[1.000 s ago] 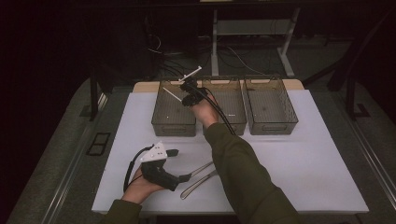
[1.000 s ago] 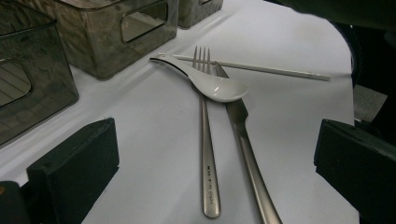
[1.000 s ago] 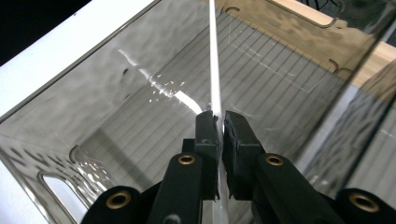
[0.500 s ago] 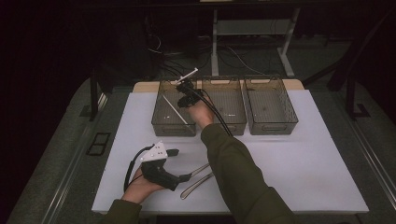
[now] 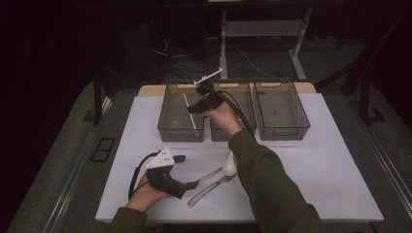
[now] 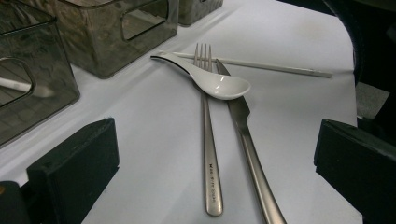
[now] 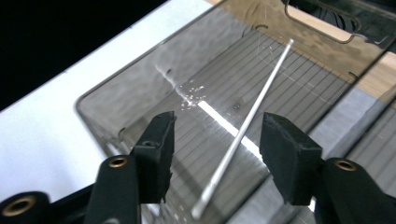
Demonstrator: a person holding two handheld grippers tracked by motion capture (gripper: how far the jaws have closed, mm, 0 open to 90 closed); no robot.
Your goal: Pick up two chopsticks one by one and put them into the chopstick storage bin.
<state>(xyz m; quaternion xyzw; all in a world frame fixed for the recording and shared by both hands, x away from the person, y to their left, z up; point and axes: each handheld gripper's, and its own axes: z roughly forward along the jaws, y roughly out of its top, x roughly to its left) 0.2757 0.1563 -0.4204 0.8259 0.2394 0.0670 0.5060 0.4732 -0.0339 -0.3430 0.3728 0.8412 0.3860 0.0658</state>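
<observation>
The white chopstick (image 5: 189, 110) lies flat on the floor of the left bin (image 5: 167, 127), and a second ago I was carrying it above that bin between the fingers of my right gripper (image 5: 194, 108). Those fingers have just been opening; they stand apart now with nothing pressed between them, and in the right gripper view the chopstick (image 7: 245, 128) shows below the gap, resting on the ribbed bin (image 7: 116, 102) floor. Its long axis runs from the bin's near wall toward the far wall, leaning slightly left at the far end in the high view. Its near tip is cut off by the picture's edge in the right gripper view.

My left gripper (image 5: 187, 185) rests low on the white tabletop (image 5: 335, 165), fingers wide apart, where it was before. Ahead of it lie a fork (image 6: 208, 140), a knife (image 6: 247, 149), a white spoon (image 6: 210, 83) across both, and a second chopstick (image 6: 271, 67) beyond. My right sleeve (image 5: 272, 184) hides part of these in the high view.
</observation>
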